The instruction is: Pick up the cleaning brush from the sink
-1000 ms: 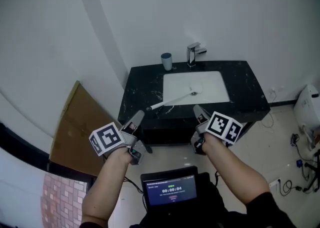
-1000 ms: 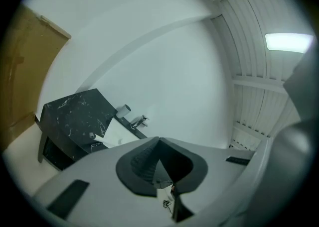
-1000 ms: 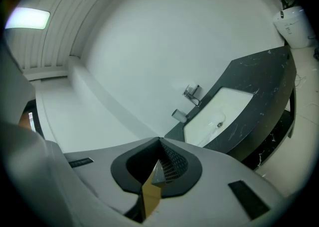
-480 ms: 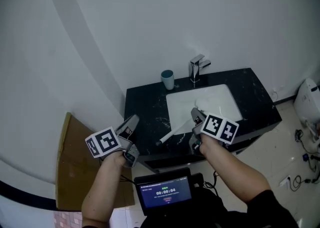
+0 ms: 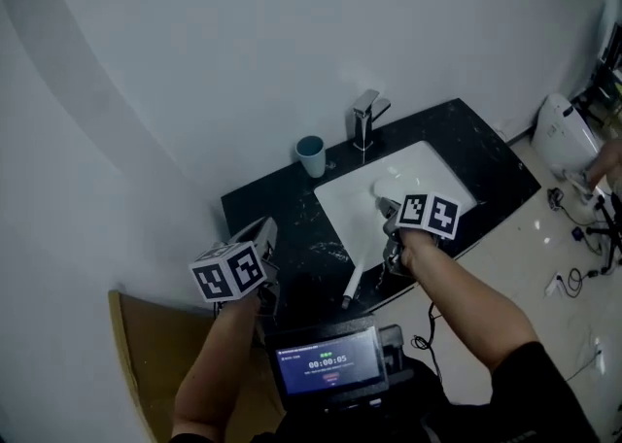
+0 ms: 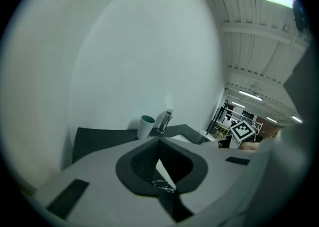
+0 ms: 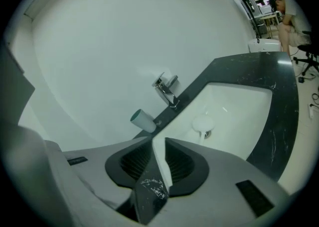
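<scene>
The cleaning brush (image 5: 356, 271) is white; its round head (image 5: 391, 185) lies in the white sink (image 5: 335, 203) and its handle sticks out over the counter's front edge. My right gripper (image 5: 387, 206) hovers over the basin just short of the brush head (image 7: 203, 121). Its jaws are opening by a narrow slit, with nothing between them. Over the black counter (image 5: 282, 213) left of the sink, my left gripper (image 5: 267, 228) is shut and holds nothing. Straight ahead of it stand a teal cup (image 6: 146, 126) and the faucet (image 6: 165, 120).
The cup (image 5: 310, 154) and chrome faucet (image 5: 363, 119) stand at the counter's back by the white wall. A toilet (image 5: 564, 135) and floor cables (image 5: 569, 281) are at the right. A cardboard sheet (image 5: 146, 373) leans at lower left. A screen (image 5: 328, 365) hangs at my chest.
Both grippers have moved forward and down to the sink. The right one now hangs over the basin near the brush head, and the left one is over the counter's left part.
</scene>
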Motion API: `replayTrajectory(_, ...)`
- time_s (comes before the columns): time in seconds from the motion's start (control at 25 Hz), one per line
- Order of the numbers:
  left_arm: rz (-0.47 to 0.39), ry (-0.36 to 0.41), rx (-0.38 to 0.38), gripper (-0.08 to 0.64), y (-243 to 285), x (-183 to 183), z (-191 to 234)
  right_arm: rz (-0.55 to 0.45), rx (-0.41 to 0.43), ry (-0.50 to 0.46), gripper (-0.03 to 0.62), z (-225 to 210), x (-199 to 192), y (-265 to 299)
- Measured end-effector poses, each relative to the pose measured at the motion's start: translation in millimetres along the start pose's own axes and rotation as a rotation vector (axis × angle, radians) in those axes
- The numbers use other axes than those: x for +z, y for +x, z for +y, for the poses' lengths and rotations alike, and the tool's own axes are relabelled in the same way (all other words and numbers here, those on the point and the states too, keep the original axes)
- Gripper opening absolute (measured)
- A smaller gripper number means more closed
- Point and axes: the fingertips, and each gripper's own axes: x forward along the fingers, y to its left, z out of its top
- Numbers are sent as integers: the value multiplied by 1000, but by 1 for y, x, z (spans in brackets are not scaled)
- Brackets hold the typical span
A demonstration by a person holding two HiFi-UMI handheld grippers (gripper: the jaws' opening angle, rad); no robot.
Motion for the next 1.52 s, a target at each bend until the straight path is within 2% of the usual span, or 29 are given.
replayTrajectory(0.04, 27, 18, 7, 0, 7, -3, 14, 18, -36, 7, 109, -2, -9, 10)
replayTrajectory(0.2, 114, 47, -6, 0, 38, -14, 56, 72, -202, 25, 114, -15, -36, 42)
replayTrajectory(0.32, 167, 45, -55, 0, 58, -30, 66, 111, -319, 35, 123, -34, -51, 58)
replayTrajectory(0.36, 184, 44, -72, 0, 64, -35, 66, 128, -351, 41, 202, -41, -56, 63)
replayTrajectory(0.4, 199, 47, -85, 0, 69, -40, 67, 148, -375, 52, 218, -46, -62, 70)
replayTrajectory(0.56, 228, 68, -93, 0, 90, -49, 72, 234, -420, 94, 218, -62, -82, 103)
replayTrajectory(0.68, 240, 113, -94, 15, 108, -58, 76, 279, -477, 118, 218, -80, -92, 124)
replayTrajectory(0.84, 271, 113, -89, 15, 124, -69, 84, 345, -566, 144, 215, -108, -111, 143)
replayTrajectory(0.88, 277, 115, -92, 15, 127, -72, 85, 380, -574, 146, 192, -112, -116, 148)
replayTrajectory(1.04, 289, 104, -103, 15, 131, -81, 88, 560, -591, 185, 189, -121, -145, 157)
replayTrajectory(1.12, 279, 72, -107, 15, 130, -82, 92, 609, -609, 187, 52, -126, -156, 157)
replayTrajectory(1.36, 261, 38, -104, 15, 121, -84, 105, 573, -619, 150, 31, -123, -154, 158)
replayTrajectory(1.52, 234, 31, -123, 15, 112, -75, 98, 509, -588, 110, 29, -114, -135, 150)
